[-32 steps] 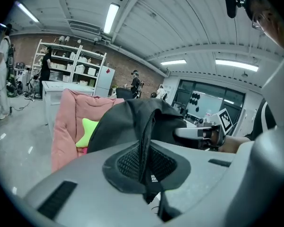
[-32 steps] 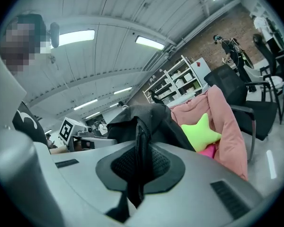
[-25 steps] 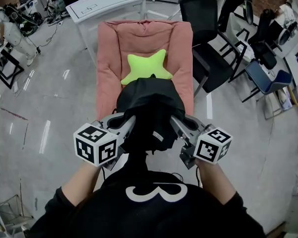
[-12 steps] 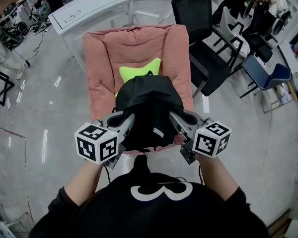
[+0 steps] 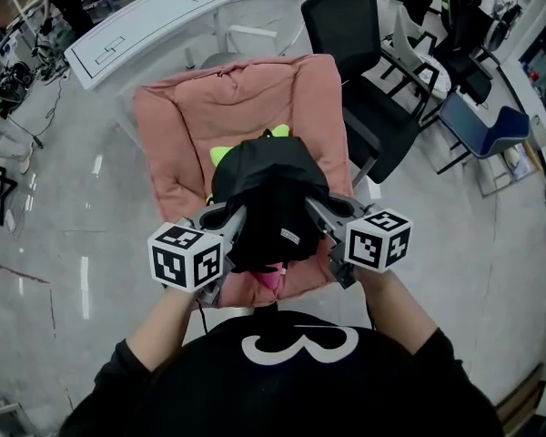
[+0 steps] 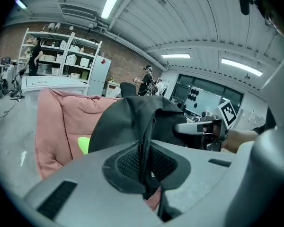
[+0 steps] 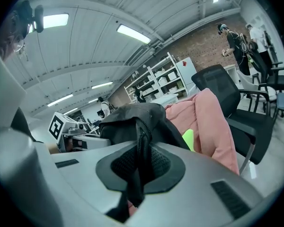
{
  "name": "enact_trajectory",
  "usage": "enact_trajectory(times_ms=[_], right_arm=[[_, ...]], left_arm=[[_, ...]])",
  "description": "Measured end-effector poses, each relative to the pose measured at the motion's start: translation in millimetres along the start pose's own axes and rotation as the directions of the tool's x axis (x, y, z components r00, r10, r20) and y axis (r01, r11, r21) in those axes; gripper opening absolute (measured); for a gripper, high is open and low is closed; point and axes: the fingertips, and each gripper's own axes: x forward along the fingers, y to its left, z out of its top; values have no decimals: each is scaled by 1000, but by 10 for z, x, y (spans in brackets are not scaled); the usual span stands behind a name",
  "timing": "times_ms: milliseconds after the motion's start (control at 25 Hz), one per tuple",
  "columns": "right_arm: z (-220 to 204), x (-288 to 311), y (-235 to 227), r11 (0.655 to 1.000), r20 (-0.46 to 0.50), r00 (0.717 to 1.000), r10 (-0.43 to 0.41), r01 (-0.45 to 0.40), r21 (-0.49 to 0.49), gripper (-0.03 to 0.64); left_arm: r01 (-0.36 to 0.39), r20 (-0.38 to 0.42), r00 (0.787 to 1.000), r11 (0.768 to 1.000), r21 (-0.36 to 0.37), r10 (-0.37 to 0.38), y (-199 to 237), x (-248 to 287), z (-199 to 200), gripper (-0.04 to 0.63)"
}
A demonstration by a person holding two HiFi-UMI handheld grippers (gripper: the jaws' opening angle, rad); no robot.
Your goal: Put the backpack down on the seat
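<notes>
A black backpack [image 5: 271,194] hangs between my two grippers, over the front part of a pink cushioned seat [image 5: 187,121]. My left gripper [image 5: 237,221] is shut on the backpack's left side; in the left gripper view a fold of black fabric [image 6: 144,150] is pinched between the jaws. On the backpack's right side my right gripper [image 5: 312,215] is shut as well, with a black strap [image 7: 141,160] pressed between its jaws. A lime-green star cushion [image 5: 220,153] on the seat is mostly hidden under the backpack.
A black office chair [image 5: 364,62] stands right of the pink seat, with a blue chair [image 5: 487,130] further right. A white table [image 5: 146,25] is behind the seat. Grey floor lies on the left. People stand by shelves in the background [image 6: 35,56].
The backpack and both grippers have moved forward over the pink seat. The green star cushion, fully visible a second ago, is now mostly covered by the backpack. Both grips are unchanged.
</notes>
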Motion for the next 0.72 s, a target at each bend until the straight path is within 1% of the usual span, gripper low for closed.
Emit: enact_trajectory(times_ms=[160, 320, 480, 600, 720], right_arm=[[-68, 254, -192, 1000, -38, 999, -18, 17, -15, 23], [-86, 493, -351, 999, -49, 998, -38, 37, -22, 23], [-242, 705, -497, 998, -82, 995, -57, 54, -30, 23], [-356, 836, -618, 996, -93, 993, -73, 68, -48, 23], [-420, 954, -723, 995, -91, 991, -95, 93, -30, 25]], left_arm=[[-10, -38, 999, 1000, -1, 10, 251, 223, -72, 17], [2, -45, 999, 1000, 18, -1, 481, 402, -89, 17], [-8, -82, 997, 1000, 28, 10, 693, 577, -256, 17], [-16, -94, 995, 999, 36, 19, 820, 704, -371, 18], [-27, -104, 994, 999, 32, 30, 936, 803, -441, 18]])
